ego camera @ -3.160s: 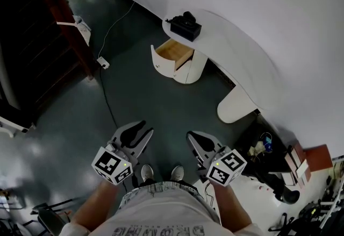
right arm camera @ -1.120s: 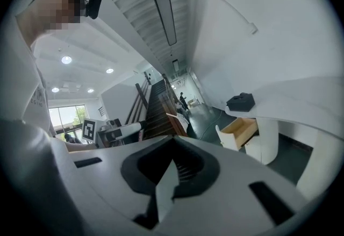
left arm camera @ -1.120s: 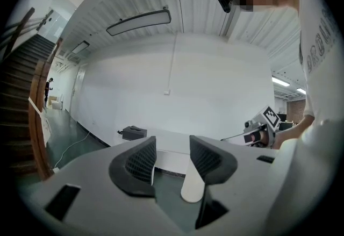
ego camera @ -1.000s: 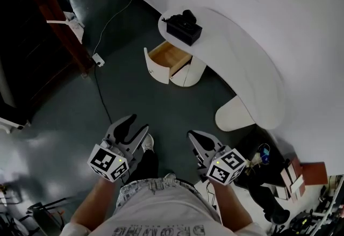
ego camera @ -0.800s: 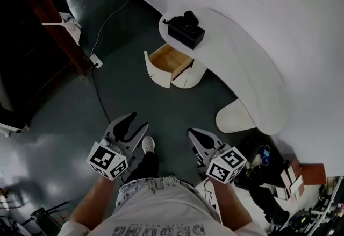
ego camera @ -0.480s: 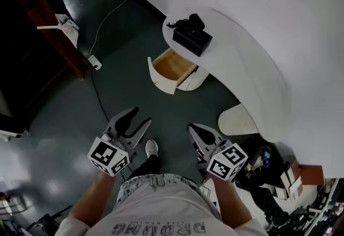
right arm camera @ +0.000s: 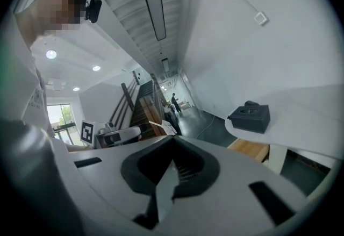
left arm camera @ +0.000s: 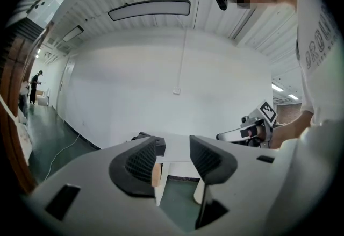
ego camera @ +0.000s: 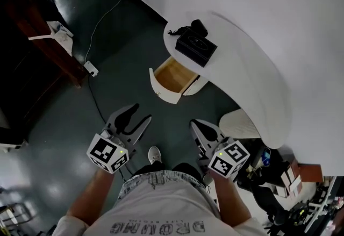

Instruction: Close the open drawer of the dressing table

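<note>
The white dressing table (ego camera: 252, 63) curves across the upper right of the head view. Its drawer (ego camera: 171, 77) stands pulled out, showing a bare wooden inside and a white curved front. A black box (ego camera: 196, 47) sits on the tabletop above it. My left gripper (ego camera: 138, 113) is open and empty, well short of the drawer. My right gripper (ego camera: 197, 123) is shut on nothing, also short of it. In the left gripper view the drawer's wooden side (left arm camera: 156, 174) shows between the spread pads (left arm camera: 141, 162). The right gripper view has the drawer (right arm camera: 250, 149) far right of the gripper (right arm camera: 173, 141).
A cable with a power strip (ego camera: 90, 68) runs over the dark green floor on the left. Dark wooden stairs (ego camera: 32, 25) fill the far left. The table's second white pedestal (ego camera: 239, 122) stands right of my right gripper, with clutter (ego camera: 279, 181) behind it.
The person has stepped toward the table, so the drawer now lies closer ahead of both grippers. The left gripper stays open and the right stays shut.
</note>
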